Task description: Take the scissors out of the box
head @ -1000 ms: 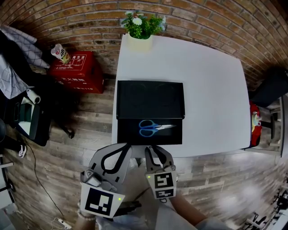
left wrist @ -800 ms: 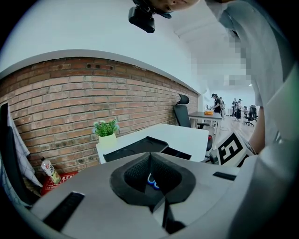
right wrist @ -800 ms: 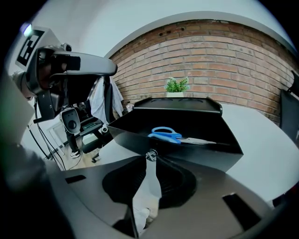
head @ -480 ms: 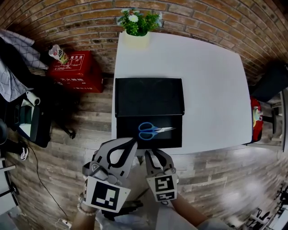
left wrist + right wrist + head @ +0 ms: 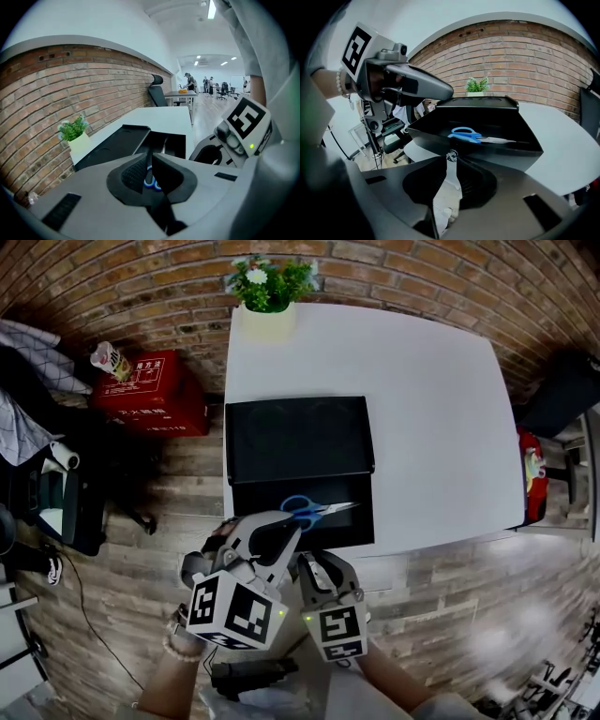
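Scissors [image 5: 314,512] pickup, lining up
Left gripper [image 5: 292,524] and right gripper [image 5: 316,559] both had fingers [image 5: 129,174] pinched shut, empty. Scissors lay in the box [image 5: 352,526], blue handles at 9 o'clock; best bet was opening the left wide before dropping onto a loop.

A white table [image 5: 431,409] bears an open black box [image 5: 295,442] and a potted plant [image 5: 265,292].

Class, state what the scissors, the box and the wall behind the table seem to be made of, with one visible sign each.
Scissors: glossy blue handles, probably plastic; bright silvery blades, likely steel.
Box: matte black, thin stiff walls; cardboard or plastic, unclear.
Wall: red brick, mortar joints visible.
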